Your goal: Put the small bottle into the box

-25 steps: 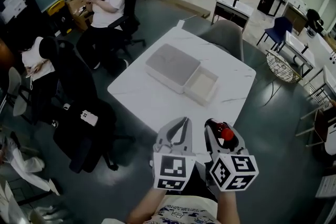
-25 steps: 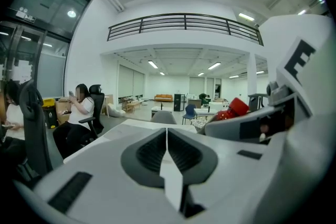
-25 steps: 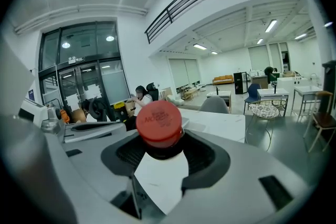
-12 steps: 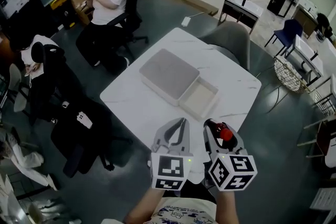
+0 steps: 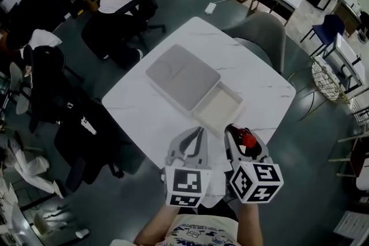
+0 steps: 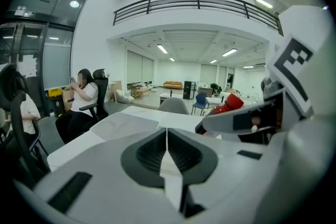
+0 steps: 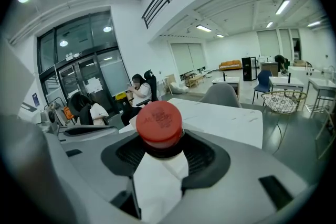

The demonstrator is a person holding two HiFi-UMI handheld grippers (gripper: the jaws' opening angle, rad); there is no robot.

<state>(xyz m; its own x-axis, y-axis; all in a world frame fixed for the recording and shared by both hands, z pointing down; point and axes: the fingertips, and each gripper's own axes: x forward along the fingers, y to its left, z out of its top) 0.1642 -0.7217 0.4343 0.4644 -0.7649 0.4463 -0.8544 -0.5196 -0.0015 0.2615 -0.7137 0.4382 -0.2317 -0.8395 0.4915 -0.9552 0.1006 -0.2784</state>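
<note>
Right gripper (image 5: 240,136) clamped on bottle (image 7: 159,122) just under its cap; left gripper (image 5: 198,135) closed, empty. Risk: bottle pivots in grip, clips rim of box (image 5: 218,106) mid-table, tips out.

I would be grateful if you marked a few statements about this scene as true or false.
1. The right gripper is shut on the small bottle with the red cap. True.
2. The left gripper holds a second bottle. False: its fingers are together with nothing between them.
3. The small bottle already lies in the box. False: it is held in the right gripper at the near table edge, and the box's open compartment looks empty.
4. The box sits on the white table. True.
</note>
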